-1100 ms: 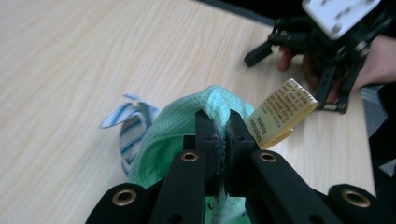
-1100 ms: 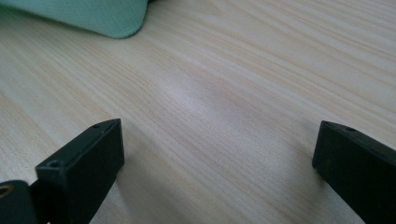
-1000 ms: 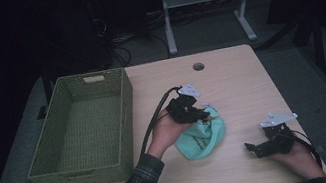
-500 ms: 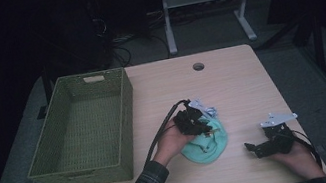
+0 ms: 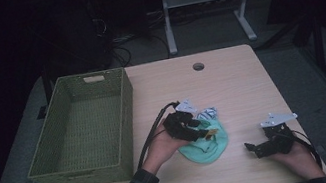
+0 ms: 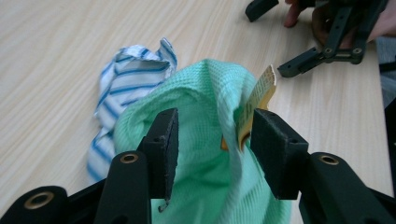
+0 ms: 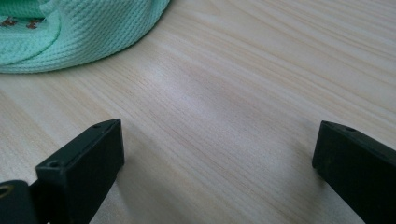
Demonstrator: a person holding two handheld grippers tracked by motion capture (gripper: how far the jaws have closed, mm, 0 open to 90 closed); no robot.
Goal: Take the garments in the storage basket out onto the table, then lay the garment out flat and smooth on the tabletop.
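Green cloth [image 6: 210, 154]: 1 | striped cloth [image 6: 123, 88]: 1 | basket [image 5: 41, 163]: 1

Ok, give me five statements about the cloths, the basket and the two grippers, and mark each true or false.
1. The green cloth lies between the left gripper's open jaws. True.
2. The basket holds a striped cloth. False: it is empty; the striped cloth lies on the table.
3. The right gripper is shut on the green cloth. False: it is open over bare wood.
4. The striped cloth lies beside the green one. True.
5. The basket stands at the table's right. False: left.
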